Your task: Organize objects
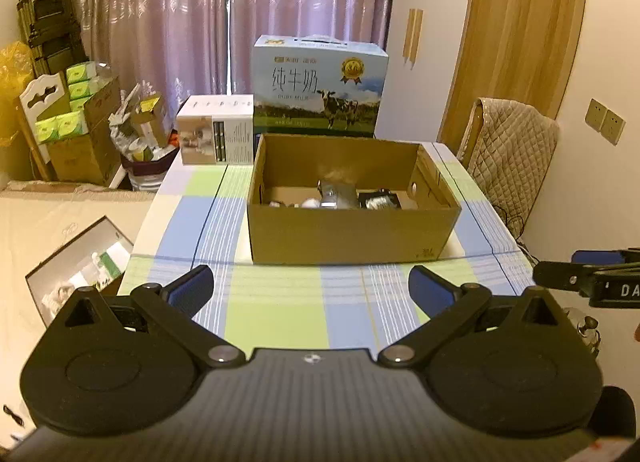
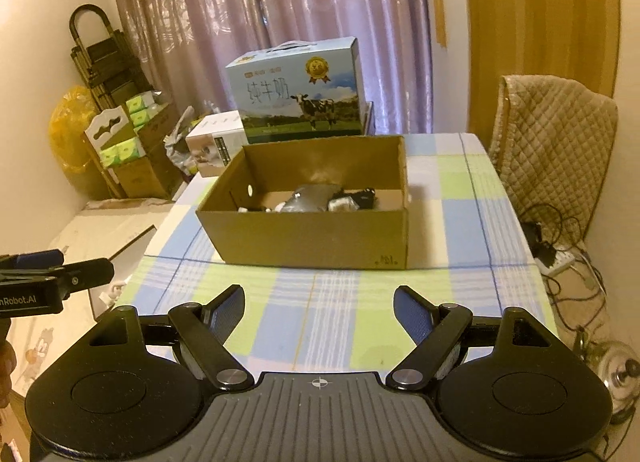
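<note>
- Left wrist view: left gripper (image 1: 311, 290) held above the near end of the checked tabletop (image 1: 280, 302), jaws spread wide, nothing between them. One open cardboard box (image 1: 348, 234) stands mid-tabletop, just ahead.
- Box contents, same view: one grey pouch (image 1: 338, 193), one black packet (image 1: 378, 199) and at least two small white pieces (image 1: 310, 202) lie on the box floor; the exact count is uncertain, the front wall hiding part.
- Behind the box: one milk carton (image 1: 320, 85) with a carry handle and one white box (image 1: 216, 135), both upright at the far edge.
- Right wrist view: right gripper (image 2: 319, 316) likewise wide open and empty, over the near tabletop; the left gripper's tip shows at the left edge.
- Handling, judged: the pouch looks soft and light, likely to crumple and slip, best pinched across a flat edge; the black packet similar. The cardboard box is stiff but thin-walled, best taken by a side wall or by two grippers. The milk carton is probably heavy; its handle is the natural hold.
</note>
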`<action>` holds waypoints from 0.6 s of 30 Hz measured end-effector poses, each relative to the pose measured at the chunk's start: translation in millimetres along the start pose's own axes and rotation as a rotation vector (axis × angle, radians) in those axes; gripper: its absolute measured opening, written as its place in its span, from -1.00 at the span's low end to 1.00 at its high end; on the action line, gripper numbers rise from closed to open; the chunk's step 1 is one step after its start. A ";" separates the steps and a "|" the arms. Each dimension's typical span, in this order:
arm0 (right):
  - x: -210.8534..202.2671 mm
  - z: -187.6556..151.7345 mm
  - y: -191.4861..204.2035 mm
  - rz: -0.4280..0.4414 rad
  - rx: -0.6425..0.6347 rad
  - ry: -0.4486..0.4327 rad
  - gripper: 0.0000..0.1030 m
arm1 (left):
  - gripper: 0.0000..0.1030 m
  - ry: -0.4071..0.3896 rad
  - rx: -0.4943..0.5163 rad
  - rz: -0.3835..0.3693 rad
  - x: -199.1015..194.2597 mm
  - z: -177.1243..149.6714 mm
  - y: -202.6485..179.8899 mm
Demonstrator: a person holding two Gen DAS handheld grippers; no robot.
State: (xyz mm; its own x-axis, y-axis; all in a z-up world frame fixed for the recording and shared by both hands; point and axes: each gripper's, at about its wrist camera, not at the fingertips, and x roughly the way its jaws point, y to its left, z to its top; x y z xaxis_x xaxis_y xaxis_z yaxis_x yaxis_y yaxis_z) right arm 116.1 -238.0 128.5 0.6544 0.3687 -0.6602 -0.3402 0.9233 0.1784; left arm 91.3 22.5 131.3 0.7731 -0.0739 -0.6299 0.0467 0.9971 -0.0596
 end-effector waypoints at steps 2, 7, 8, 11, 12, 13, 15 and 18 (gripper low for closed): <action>-7.4 -8.2 0.2 -0.011 -0.003 -0.005 0.53 | 0.98 0.003 -0.006 0.006 -5.7 -7.7 -2.6; -19.8 -27.3 1.6 -0.022 -0.015 -0.005 0.53 | 0.98 0.016 -0.001 -0.007 -18.1 -26.1 -11.6; -21.2 -30.0 0.8 -0.017 -0.007 -0.003 0.53 | 0.98 0.018 -0.001 -0.010 -20.3 -30.0 -12.9; -26.0 -37.9 3.3 -0.018 -0.013 -0.002 0.53 | 0.98 0.024 0.003 -0.013 -24.8 -39.5 -17.3; -26.9 -40.1 4.4 -0.015 -0.016 -0.001 0.53 | 0.98 0.026 0.006 -0.011 -25.8 -41.5 -18.6; -28.0 -42.9 5.6 -0.011 -0.018 0.003 0.53 | 0.98 0.028 0.007 -0.009 -26.6 -43.8 -19.2; -29.0 -47.6 7.6 -0.010 -0.024 0.008 0.53 | 0.98 0.033 0.007 -0.008 -27.8 -47.9 -19.1; -28.5 -53.6 9.3 -0.011 -0.022 0.014 0.53 | 0.98 0.040 0.009 0.005 -29.9 -54.5 -18.0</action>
State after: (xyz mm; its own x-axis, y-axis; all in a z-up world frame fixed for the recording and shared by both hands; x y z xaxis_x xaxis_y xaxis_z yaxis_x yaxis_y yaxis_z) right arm 58.1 -245.8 109.9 0.6486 0.3573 -0.6721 -0.3480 0.9245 0.1556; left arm 32.8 5.8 109.0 0.7477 -0.0697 -0.6603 0.0491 0.9976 -0.0496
